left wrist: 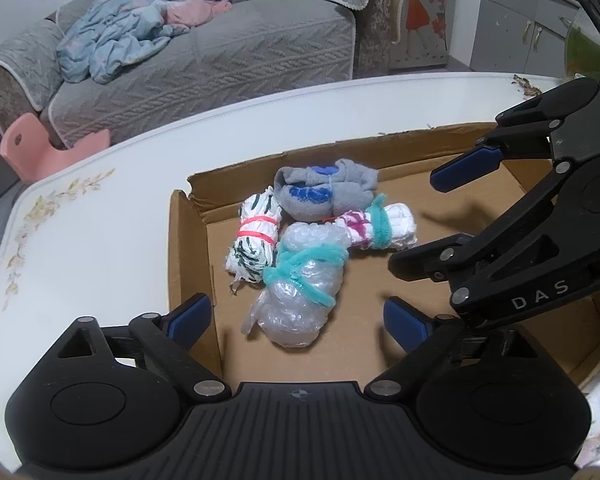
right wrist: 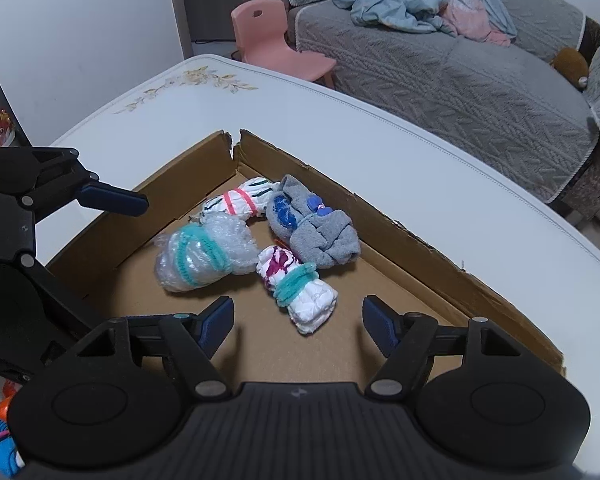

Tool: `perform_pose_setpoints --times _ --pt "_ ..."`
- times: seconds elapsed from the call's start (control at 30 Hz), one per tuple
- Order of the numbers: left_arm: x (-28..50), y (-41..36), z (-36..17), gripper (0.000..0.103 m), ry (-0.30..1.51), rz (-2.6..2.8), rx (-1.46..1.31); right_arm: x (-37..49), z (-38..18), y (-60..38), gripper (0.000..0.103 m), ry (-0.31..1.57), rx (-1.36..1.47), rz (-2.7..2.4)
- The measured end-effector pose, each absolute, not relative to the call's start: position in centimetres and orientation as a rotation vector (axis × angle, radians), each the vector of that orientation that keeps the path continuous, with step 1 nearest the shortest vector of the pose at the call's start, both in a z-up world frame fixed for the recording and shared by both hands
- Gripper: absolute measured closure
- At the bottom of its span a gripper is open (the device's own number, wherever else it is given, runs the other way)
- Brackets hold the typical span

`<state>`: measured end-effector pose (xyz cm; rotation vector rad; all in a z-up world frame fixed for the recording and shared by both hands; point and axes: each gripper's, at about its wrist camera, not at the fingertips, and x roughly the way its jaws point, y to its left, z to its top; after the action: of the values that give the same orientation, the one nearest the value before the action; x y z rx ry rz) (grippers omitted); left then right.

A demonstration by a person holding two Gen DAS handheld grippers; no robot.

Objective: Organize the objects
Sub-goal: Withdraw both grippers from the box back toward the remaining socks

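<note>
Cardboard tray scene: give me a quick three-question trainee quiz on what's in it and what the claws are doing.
1. How many tied bundles lie in the cardboard tray?
2. True or false: the right claw grips the bundle tied with teal cord.
3. What binds the green-striped bundle: A) pink band, B) teal cord, C) tape?

Key: 1. Four, counting the grey sock roll. 2. False; both it and the left claw are open and empty. 3. A.

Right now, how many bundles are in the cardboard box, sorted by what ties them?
Tied with teal pipe cleaner: 2, the clear plastic bundle and the white and magenta bundle
Tied with pink rubber band: 1, the white and green bundle
No tie that shows: 1, the grey sock roll
Total: 4, all inside the cardboard box
</note>
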<state>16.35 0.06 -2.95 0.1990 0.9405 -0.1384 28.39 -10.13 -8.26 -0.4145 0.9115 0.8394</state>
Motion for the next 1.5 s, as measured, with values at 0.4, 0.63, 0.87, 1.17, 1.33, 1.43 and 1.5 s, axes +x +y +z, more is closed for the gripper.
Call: perform_pose_setpoints --times 0.4,0.63,0.87,1.17,1.33,1.43,1.5 --pt "12.9 0.2 0.1 0.002 0.896 -0.144 0.192 25.5 -5.8 -11.4 0.031 0.875 -0.405 0.827" --pt "10.9 1.3 2.0 0.001 0.859 -0.136 0.140 23.8 -4.7 -11.8 0.028 0.853 -0.415 0.826" --pt "8.2 2.9 3.4 0.001 0.813 -0.130 0.097 20.7 -3.9 -13.1 0.028 0.812 -0.391 0.839" --pt "2.8 6.0 2.7 0.001 0.761 -0.092 0.054 15.7 -3.5 -17.3 0.024 0.768 -0.319 0.826" --pt "-0.7 7.4 1.1 0.001 0.753 -0.085 0.005 12.6 -4.1 -20.0 0.021 0.752 -0.267 0.803" --pt "-2.7 7.7 0.0 0.001 0.746 -0.103 -0.009 10.7 -4.8 -21.4 0.020 0.753 -0.245 0.785" --pt "-4.0 7.5 -0.8 0.001 0.739 -0.121 -0.016 9.6 -5.4 -22.2 0.019 0.752 -0.218 0.767"
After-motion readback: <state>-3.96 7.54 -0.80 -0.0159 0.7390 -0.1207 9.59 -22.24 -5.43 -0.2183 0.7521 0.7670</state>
